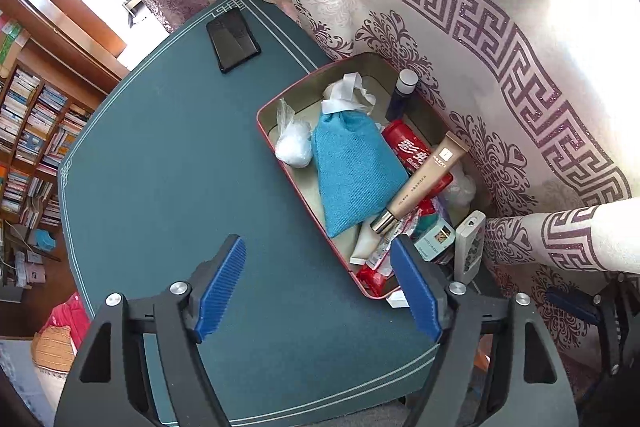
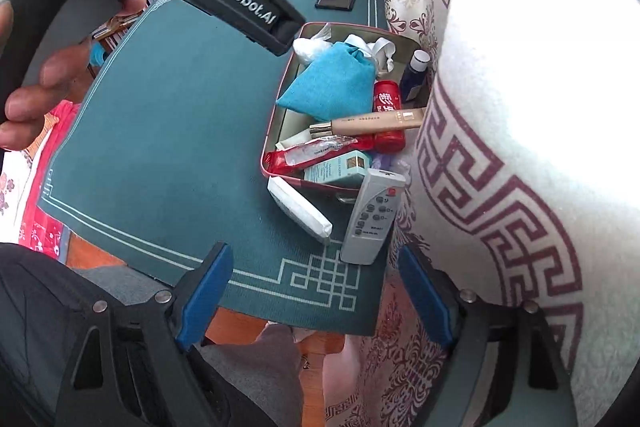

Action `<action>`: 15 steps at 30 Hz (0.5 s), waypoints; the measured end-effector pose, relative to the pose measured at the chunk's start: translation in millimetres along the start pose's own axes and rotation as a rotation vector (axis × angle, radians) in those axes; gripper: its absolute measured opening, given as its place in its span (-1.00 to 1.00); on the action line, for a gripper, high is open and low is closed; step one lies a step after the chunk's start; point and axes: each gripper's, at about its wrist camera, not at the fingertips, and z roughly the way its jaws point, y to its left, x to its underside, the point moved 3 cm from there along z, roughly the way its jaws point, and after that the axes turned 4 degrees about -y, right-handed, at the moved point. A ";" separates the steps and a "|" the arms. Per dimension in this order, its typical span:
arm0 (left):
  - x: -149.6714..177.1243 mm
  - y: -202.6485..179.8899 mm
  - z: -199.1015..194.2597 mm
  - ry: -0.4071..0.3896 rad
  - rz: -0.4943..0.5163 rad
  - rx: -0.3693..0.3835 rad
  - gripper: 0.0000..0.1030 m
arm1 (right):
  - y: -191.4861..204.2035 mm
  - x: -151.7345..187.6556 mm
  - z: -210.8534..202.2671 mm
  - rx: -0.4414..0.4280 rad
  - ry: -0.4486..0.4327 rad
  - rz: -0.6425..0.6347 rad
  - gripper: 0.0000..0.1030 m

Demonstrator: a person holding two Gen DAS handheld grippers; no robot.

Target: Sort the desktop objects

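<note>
we hold the left gripper (image 1: 318, 291) wide open and empty over the bench (image 1: 168, 167), low in the frame. our right gripper (image 2: 316, 297) is wide open and empty too, low centre of its view. the tin (image 2: 280, 131), centre right, is heaped: pouch (image 2: 326, 83), tube (image 2: 372, 123). the remote (image 2: 372, 215) and a white packet (image 2: 298, 209) lie outside, just below it. adding more could spill the heap, and the remote sits near the bench edge, where a nudge may drop it.
</note>
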 end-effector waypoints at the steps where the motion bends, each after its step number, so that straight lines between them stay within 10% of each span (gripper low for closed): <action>1: 0.8 -3.4 1.2 0.005 0.002 0.000 0.51 | 0.5 1.2 0.1 -0.004 0.000 -0.001 0.70; 15: 3.4 -33.0 2.2 -0.019 0.076 -0.002 0.52 | -2.4 7.1 5.8 -0.009 -0.006 -0.015 0.71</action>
